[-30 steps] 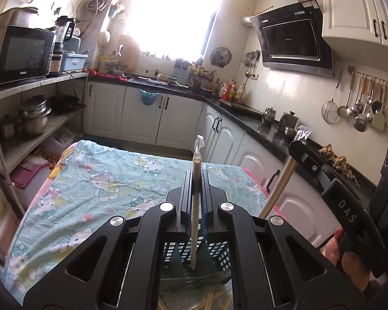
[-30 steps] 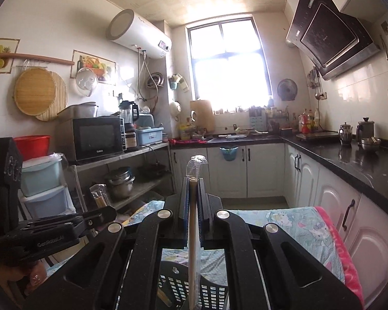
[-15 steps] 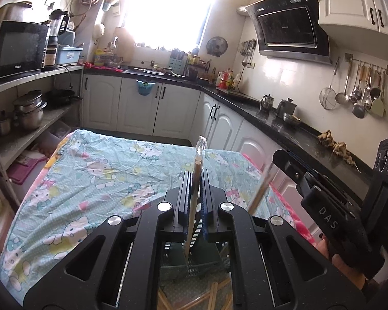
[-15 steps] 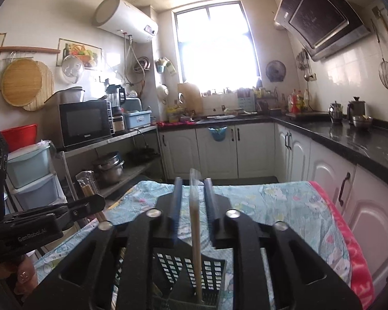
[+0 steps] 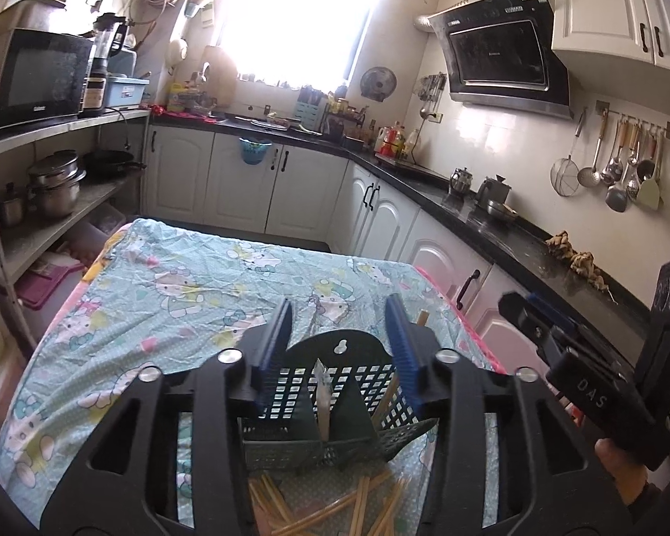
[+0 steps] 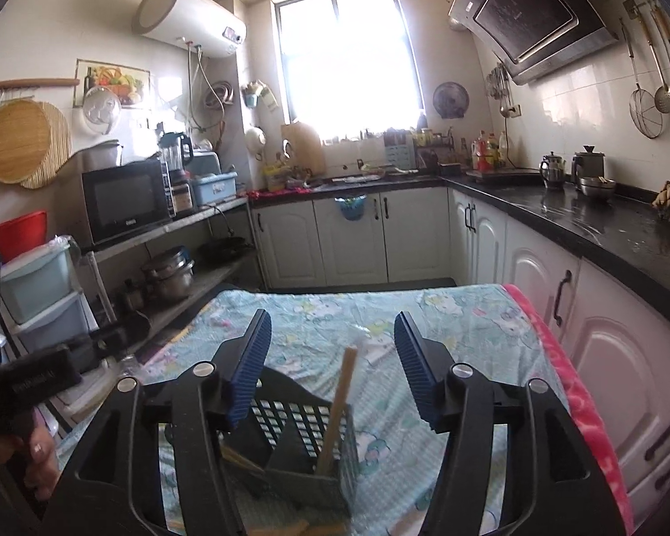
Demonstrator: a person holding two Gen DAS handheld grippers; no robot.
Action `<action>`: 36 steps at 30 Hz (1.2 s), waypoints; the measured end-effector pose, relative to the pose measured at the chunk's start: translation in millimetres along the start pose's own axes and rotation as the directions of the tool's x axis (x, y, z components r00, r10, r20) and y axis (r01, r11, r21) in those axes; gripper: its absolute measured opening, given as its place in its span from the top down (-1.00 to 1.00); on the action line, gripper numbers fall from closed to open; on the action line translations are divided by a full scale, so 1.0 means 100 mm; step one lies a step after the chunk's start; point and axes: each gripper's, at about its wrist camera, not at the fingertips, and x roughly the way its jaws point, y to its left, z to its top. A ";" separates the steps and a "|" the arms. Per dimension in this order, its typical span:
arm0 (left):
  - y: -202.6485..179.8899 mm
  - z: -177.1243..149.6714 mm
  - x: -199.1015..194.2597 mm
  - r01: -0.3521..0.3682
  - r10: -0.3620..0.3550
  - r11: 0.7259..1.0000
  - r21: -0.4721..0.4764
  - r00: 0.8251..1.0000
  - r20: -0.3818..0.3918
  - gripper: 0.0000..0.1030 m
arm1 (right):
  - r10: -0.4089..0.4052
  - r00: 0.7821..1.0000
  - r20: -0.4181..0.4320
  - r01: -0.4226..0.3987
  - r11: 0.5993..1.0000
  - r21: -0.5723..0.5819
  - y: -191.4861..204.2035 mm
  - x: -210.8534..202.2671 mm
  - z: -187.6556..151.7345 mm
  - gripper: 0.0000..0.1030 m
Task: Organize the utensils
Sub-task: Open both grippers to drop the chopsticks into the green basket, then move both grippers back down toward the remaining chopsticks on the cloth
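A dark green mesh utensil holder (image 5: 321, 406) stands on the cartoon-print tablecloth (image 5: 192, 295); it also shows in the right wrist view (image 6: 299, 442). My left gripper (image 5: 341, 326) is open above it, and a wrapped chopstick pair (image 5: 321, 395) stands in the holder's middle slot. My right gripper (image 6: 332, 335) is open above the holder, and a wooden chopstick pair (image 6: 337, 406) leans in its right compartment. Several loose chopsticks (image 5: 335, 509) lie on the cloth in front of the holder.
The other hand-held gripper (image 5: 603, 370) is at the right of the left wrist view. White cabinets and a black counter (image 6: 603, 232) run along the right. A shelf with a microwave (image 5: 31, 76) and pots stands at the left.
Both grippers opened and let go of their chopstick pairs, which now stand in the holder. Both grippers have tilted down towards the table.
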 end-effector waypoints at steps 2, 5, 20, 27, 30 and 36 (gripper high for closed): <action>0.01 0.00 -0.05 -0.007 0.007 1.000 -0.006 1.000 0.006 0.05 | -0.014 1.000 -0.013 0.013 1.000 -0.007 0.00 -0.04 -0.02 -0.17; 0.05 0.02 -0.17 -0.017 0.018 1.000 -0.018 1.000 0.022 -0.23 | -0.022 0.999 -0.032 0.022 1.000 -0.014 0.01 -0.11 -0.05 -0.25; 0.14 -0.10 -0.66 -0.044 0.047 0.997 -0.061 0.998 0.050 -0.79 | -0.026 0.996 -0.086 0.023 0.999 -0.041 0.11 -0.46 -0.23 -0.47; 0.13 -0.16 -0.79 -0.056 0.059 0.997 -0.050 0.996 0.060 -0.79 | -0.017 0.994 -0.106 0.012 0.999 -0.051 0.16 -0.59 -0.35 -0.49; 0.15 -0.22 -0.83 -0.056 0.059 0.997 -0.060 0.997 0.055 -0.79 | -0.014 0.993 -0.116 0.007 0.998 -0.061 0.21 -0.63 -0.40 -0.50; 0.12 -0.35 -0.84 -0.060 0.061 0.997 -0.043 0.998 0.032 -0.79 | -0.013 0.991 -0.131 0.003 0.997 -0.076 0.25 -0.72 -0.49 -0.50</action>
